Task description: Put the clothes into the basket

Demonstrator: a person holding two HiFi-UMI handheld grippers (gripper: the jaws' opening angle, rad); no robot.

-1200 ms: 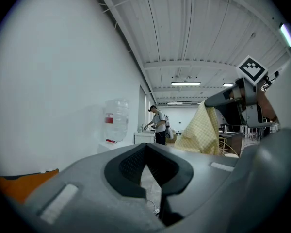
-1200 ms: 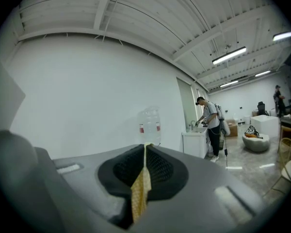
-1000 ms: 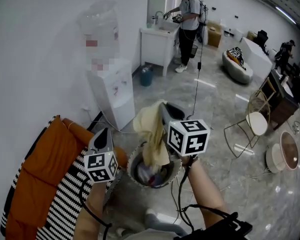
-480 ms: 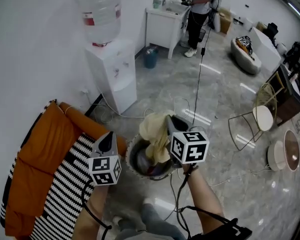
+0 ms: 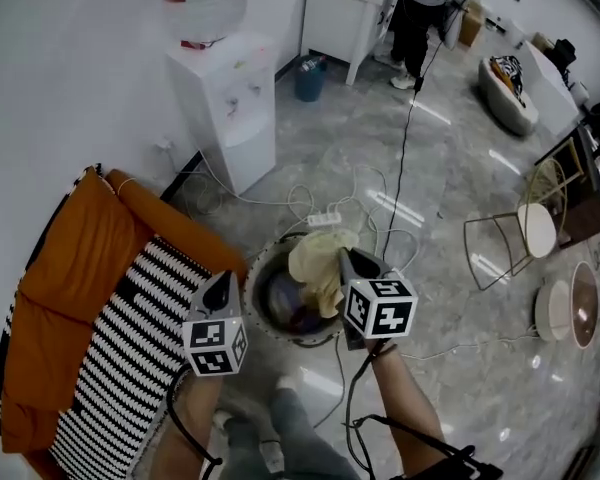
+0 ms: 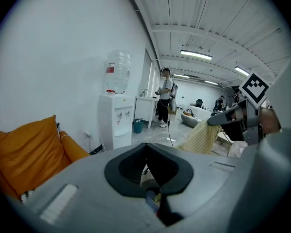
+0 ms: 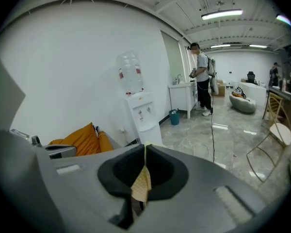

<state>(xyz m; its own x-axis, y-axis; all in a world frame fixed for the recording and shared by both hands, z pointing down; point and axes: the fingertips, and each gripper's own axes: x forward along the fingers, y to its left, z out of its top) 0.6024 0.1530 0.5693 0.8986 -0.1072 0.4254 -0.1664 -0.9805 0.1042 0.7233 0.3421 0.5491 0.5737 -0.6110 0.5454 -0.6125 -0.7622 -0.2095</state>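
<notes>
The pale yellow fabric cloth (image 5: 315,263) shows a fine check. The padded sofa cushion (image 5: 70,268) is orange, the woven throw (image 5: 120,358) striped black and white, the polished stone floor (image 5: 480,168) marbled grey.

The pale yellow waffle-weave cloth (image 5: 315,268) looked soft and matt, finely gridded; the round grey basket (image 5: 265,286) had a rough, woven-looking rim; the grey marbled stone floor (image 5: 350,138) shone glossy with light streaks; the orange fabric cushion (image 5: 70,258) was matt; the white plastic water dispenser (image 5: 230,98) looked smooth.
</notes>
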